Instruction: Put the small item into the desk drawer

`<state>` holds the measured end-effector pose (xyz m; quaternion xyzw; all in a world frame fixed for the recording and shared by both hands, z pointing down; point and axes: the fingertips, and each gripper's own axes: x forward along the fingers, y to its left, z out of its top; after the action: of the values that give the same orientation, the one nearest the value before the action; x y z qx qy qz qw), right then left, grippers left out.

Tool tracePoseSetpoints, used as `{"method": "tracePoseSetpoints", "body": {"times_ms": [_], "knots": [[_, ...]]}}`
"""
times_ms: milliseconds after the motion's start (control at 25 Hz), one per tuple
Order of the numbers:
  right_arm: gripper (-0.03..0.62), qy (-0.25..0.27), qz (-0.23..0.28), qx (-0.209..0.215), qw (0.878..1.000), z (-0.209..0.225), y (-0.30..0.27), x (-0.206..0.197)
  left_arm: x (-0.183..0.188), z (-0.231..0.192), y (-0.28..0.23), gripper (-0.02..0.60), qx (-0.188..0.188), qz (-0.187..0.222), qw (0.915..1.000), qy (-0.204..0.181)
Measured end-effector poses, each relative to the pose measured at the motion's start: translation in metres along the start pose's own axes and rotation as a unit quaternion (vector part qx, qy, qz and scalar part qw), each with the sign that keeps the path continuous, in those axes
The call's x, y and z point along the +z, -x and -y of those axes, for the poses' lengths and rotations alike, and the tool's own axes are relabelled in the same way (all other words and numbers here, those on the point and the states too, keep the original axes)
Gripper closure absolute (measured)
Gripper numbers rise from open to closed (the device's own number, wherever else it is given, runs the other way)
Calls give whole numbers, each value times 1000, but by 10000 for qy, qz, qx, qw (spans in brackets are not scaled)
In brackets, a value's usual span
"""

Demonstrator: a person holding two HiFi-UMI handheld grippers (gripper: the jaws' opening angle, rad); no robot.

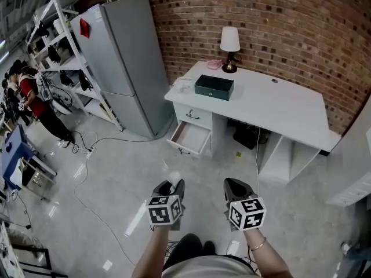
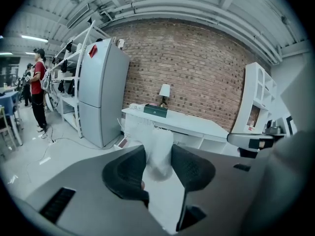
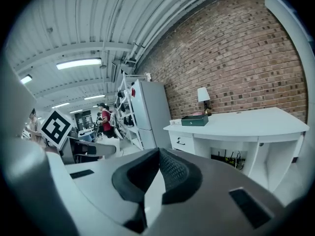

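Small white crumpled soft item (image 2: 160, 144) pinched between jaws of left gripper (image 1: 172, 185), held above floor, well apart from open white desk drawer (image 1: 190, 136). Looks light, squashy, not fragile; mid-body pinch fine, loose edges may snag. Right gripper (image 3: 156, 173) jaws together, empty. Left gripper view shows item's crumpled surface; head view shows only white speck, plus drawer interior and dark green box (image 1: 214, 87) on white desk (image 1: 278, 106).

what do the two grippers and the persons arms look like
Both the left gripper and right gripper have grey bodies with black, textured jaw pads. Each carries a white cube with black square markers. The arms are bare of sleeves; a thin bracelet circles the right wrist.
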<state>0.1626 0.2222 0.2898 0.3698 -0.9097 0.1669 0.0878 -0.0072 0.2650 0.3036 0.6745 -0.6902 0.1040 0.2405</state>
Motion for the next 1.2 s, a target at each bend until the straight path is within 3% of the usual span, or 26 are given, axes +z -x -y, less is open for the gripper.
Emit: {"method": "tracePoseSetpoints", "body": {"times_ms": [200, 480, 920, 1200], "knots": [[586, 26, -8, 63, 10000, 3, -6, 5, 13, -8, -3, 400, 52, 134, 9999, 59], [586, -128, -141, 31, 9998, -5, -32, 5, 18, -32, -18, 400, -38, -25, 9999, 90], [586, -228, -453, -201, 9985, 8, -201, 14, 64, -135, -150, 400, -285, -220, 9991, 204], [586, -319, -610, -502, 9964, 23, -301, 46, 114, -191, -234, 400, -475, -454, 9977, 187]]}}
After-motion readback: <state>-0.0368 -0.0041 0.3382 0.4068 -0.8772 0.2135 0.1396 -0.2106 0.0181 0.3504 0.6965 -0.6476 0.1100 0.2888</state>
